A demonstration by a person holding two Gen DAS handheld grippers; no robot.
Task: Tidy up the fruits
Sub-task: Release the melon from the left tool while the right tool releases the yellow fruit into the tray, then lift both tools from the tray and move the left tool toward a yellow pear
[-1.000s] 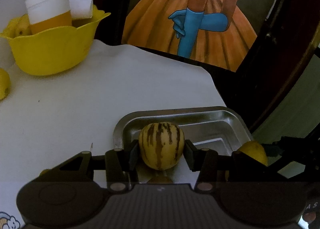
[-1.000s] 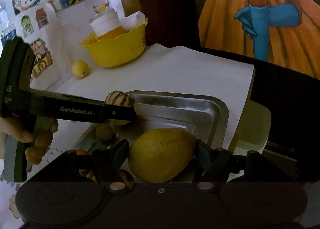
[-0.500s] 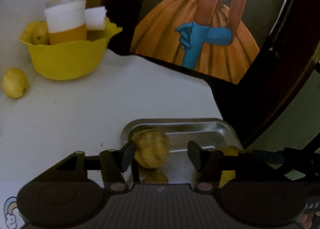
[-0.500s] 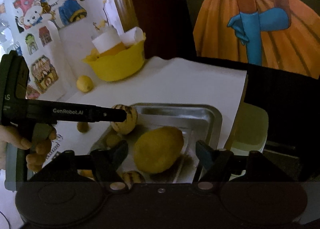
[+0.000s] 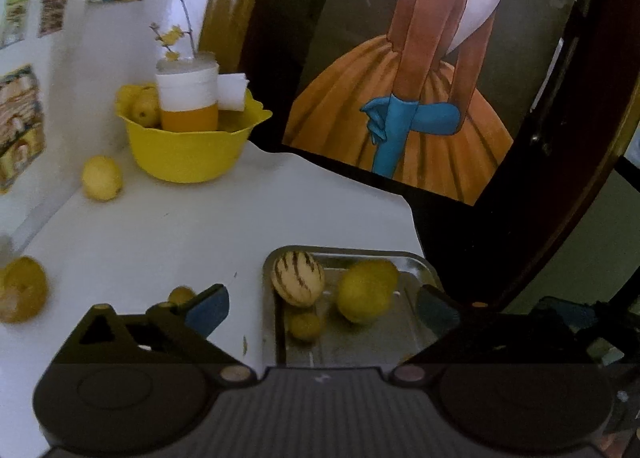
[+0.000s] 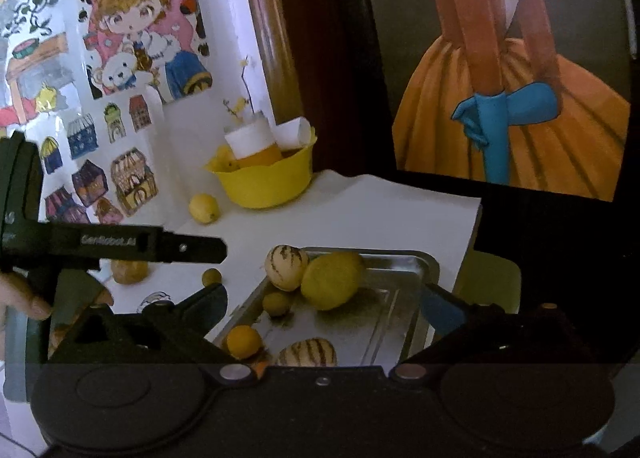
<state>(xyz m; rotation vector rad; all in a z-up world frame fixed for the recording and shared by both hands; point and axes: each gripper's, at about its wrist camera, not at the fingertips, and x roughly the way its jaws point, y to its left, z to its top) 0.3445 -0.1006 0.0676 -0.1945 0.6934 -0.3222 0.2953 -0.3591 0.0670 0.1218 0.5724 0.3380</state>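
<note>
Both claws stand spread wide and empty above the near end of the tray (image 6: 424,264). The left claw (image 5: 322,308) has one finger over the white worktop (image 5: 200,234) and the other over the tray's right rim. The right claw (image 6: 322,304) straddles the tray's width.

Only the right view shows the tray's near end: an orange fruit (image 6: 243,341) at the left rim and a striped melon (image 6: 307,353) beside it, partly hidden by the claw body. That view also shows the left claw from the side, as a black bar well left of the tray, with the person's hand (image 6: 24,296) on its grip.

Further in, both views show a small round fruit (image 5: 305,325), then a second striped melon (image 5: 298,277) in the far left corner, touching a large yellow fruit (image 5: 366,290).

Left of the tray, on the worktop, lie a small fruit (image 6: 211,277) and a brownish one (image 6: 129,271).

Farther back a lemon (image 5: 101,178) lies just beside a yellow bowl (image 5: 188,150) holding a cup (image 5: 189,98) and more fruit. Behind it stands a painting (image 5: 404,98). Only the right view shows most of the stickers (image 6: 140,30) on the wall.
</note>
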